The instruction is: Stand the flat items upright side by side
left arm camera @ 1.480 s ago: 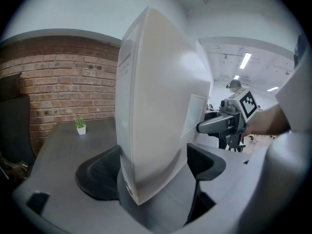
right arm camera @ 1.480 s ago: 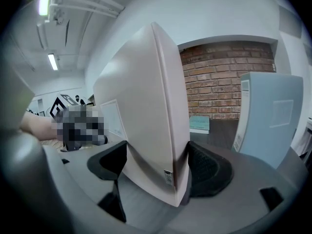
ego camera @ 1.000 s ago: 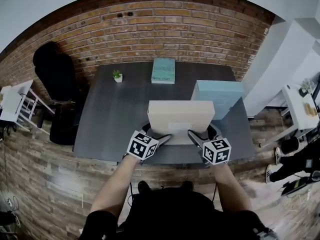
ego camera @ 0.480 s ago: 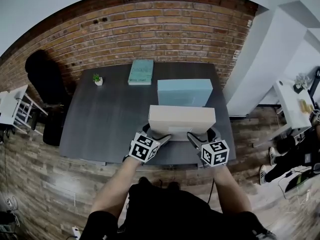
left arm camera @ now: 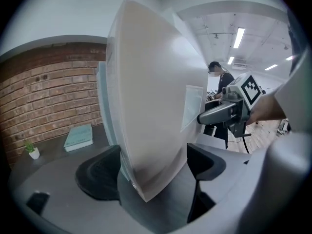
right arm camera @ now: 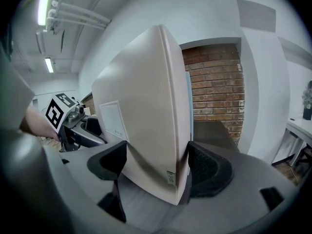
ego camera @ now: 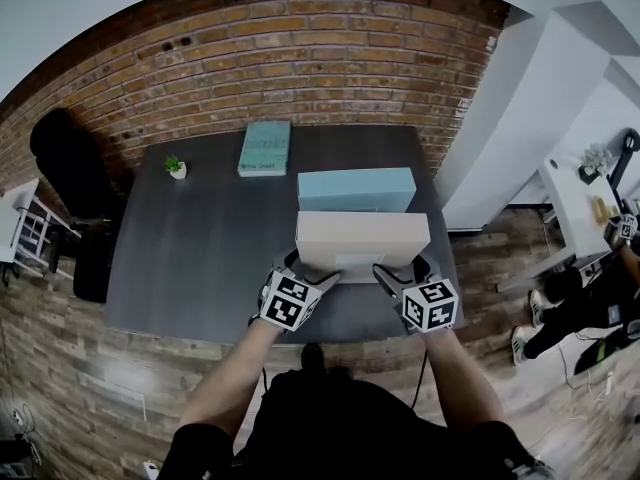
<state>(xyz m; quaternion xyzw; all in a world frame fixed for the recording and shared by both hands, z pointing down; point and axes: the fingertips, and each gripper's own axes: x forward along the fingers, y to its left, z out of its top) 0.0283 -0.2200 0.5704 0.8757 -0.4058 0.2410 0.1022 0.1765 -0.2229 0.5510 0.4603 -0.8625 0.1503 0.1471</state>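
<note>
One beige box (ego camera: 362, 238) has shifted before the blue box (ego camera: 355, 188)

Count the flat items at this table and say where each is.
3. Beige box, upright between left gripper and right gripper; blue box standing behind it; teal book lying flat far back on the table. None looks hidden.

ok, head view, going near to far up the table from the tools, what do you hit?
left tool and right tool, level with each other at the near edge → beige box → light blue box → teal book → brick wall
</note>
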